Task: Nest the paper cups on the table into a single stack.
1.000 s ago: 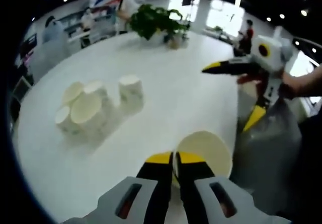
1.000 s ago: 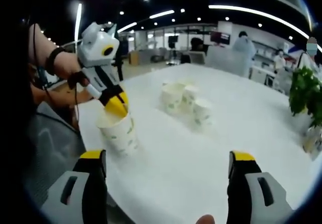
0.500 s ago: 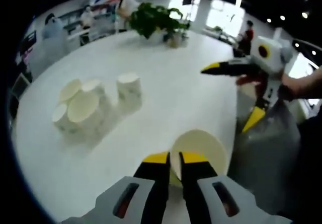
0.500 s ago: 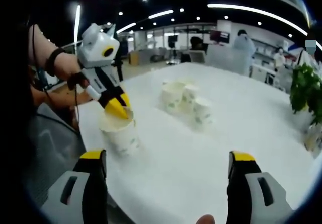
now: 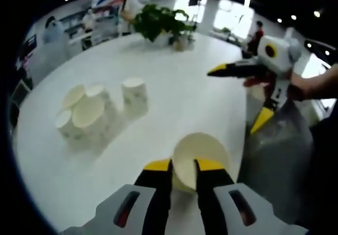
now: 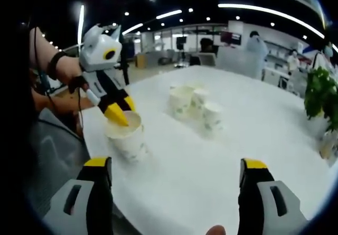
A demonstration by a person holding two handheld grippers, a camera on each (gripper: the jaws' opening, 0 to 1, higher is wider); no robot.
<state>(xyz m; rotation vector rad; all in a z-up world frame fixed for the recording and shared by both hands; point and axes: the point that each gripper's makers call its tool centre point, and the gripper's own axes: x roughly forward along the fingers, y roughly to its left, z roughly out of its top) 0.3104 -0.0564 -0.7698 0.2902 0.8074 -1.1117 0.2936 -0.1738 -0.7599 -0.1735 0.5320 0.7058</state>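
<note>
Left tongs straddle the rim of a lone paper cup near the worktop edge; right tongs hang spread and empty.

The left tongs stand slightly parted, one yellow tip on either side of the near rim of a single paper cup that stands upright on the white worktop, close to its edge; whether they press the rim I cannot tell. In the right gripper view the same left tongs reach down onto that cup. The right tongs are spread wide, holding nothing, above the worktop. Farther in, well apart from the lone cup, a cluster of paper cups stands together. A potted plant stands at the far side.
</note>
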